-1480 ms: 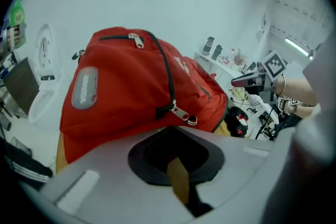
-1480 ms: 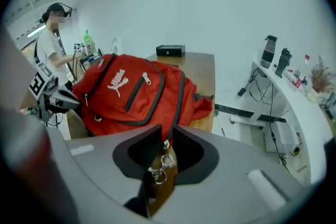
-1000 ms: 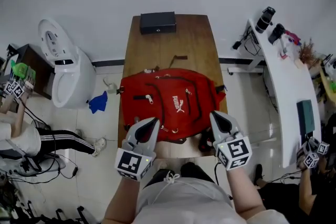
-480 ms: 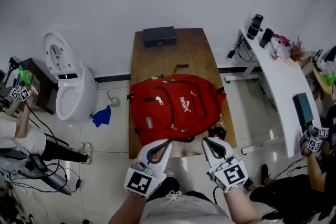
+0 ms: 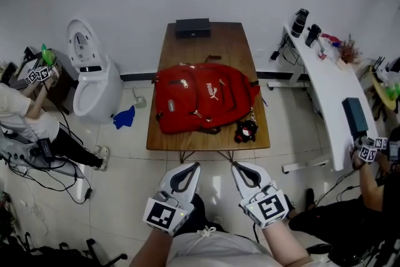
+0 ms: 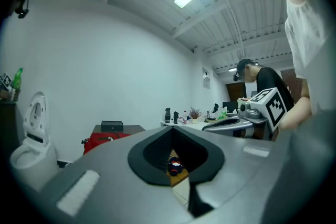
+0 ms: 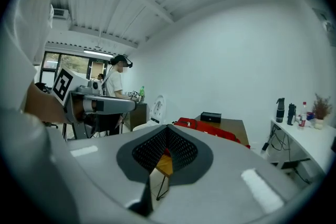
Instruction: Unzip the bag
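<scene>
A red backpack (image 5: pixel 203 97) lies flat on the wooden table (image 5: pixel 209 47), its zips closed as far as I can see. Both grippers hang in front of the table's near edge, well short of the bag. My left gripper (image 5: pixel 194 165) is shut with nothing in it, and my right gripper (image 5: pixel 235 165) is shut and empty too. In the left gripper view the bag (image 6: pixel 101 139) shows far off past the closed tips (image 6: pixel 171 129). In the right gripper view the bag (image 7: pixel 212 131) lies beyond the closed tips (image 7: pixel 167 127).
A black box (image 5: pixel 192 27) sits at the table's far end. A small black-and-red charm (image 5: pixel 246 130) lies by the bag's near right corner. A white toilet-shaped unit (image 5: pixel 94 81) stands left, a white desk (image 5: pixel 325 84) with bottles right. People sit at both sides.
Both grippers have drawn back from over the bag's near edge to the floor side of the table. The view has pulled back, so the bag looks smaller and farther away.
</scene>
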The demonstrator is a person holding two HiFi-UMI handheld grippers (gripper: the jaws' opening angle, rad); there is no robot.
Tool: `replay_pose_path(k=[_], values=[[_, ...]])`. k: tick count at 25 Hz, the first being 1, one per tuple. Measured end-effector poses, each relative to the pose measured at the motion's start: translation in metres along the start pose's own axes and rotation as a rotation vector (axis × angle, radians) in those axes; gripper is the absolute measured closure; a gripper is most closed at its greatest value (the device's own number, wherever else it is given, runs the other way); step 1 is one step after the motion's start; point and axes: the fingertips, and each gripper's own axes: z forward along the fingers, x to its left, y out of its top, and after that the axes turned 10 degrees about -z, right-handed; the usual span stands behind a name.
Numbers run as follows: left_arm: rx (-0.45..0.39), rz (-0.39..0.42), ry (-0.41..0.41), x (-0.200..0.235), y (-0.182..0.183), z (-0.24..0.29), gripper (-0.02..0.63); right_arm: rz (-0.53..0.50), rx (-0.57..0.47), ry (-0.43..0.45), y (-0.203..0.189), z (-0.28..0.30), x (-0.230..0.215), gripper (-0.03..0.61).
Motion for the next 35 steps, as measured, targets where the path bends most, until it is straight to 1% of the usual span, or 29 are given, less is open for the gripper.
replay_pose_path(k=[3, 5, 8, 10, 12, 16, 21, 24, 29, 35], values=[[0.005, -0.001, 0.025, -0.026, -0.009, -0.022, 0.607, 0.000, -0.004, 0.017, -0.001, -0.030, 0.015, 0.572], [0.011, 0.013, 0.033, -0.038, -0.010, -0.035, 0.607, -0.001, -0.010, 0.026, 0.003, -0.044, 0.022, 0.572], [0.009, 0.030, 0.050, -0.046, -0.005, -0.047, 0.607, -0.028, -0.047, 0.029, 0.012, -0.057, 0.029, 0.572], [0.010, 0.034, 0.061, -0.049, -0.001, -0.053, 0.607, -0.040, -0.053, 0.030, 0.015, -0.064, 0.036, 0.572], [0.009, 0.048, 0.049, -0.053, 0.001, -0.058, 0.607, -0.051, -0.054, 0.026, 0.020, -0.068, 0.041, 0.572], [-0.002, 0.059, 0.026, -0.050, 0.010, -0.062, 0.607, -0.069, -0.035, -0.005, 0.034, -0.067, 0.044, 0.572], [-0.017, 0.062, 0.010, -0.038, 0.018, -0.072, 0.607, -0.080, -0.032, -0.024, 0.036, -0.056, 0.055, 0.572], [-0.009, 0.065, -0.004, -0.035, 0.018, -0.078, 0.607, -0.065, -0.022, -0.033, 0.042, -0.052, 0.064, 0.572], [0.031, 0.062, -0.016, -0.030, 0.016, -0.082, 0.607, -0.107, -0.014, -0.038, 0.042, -0.046, 0.072, 0.572], [0.020, 0.042, -0.017, -0.025, 0.016, -0.089, 0.607, -0.099, -0.002, -0.057, 0.043, -0.046, 0.074, 0.572]])
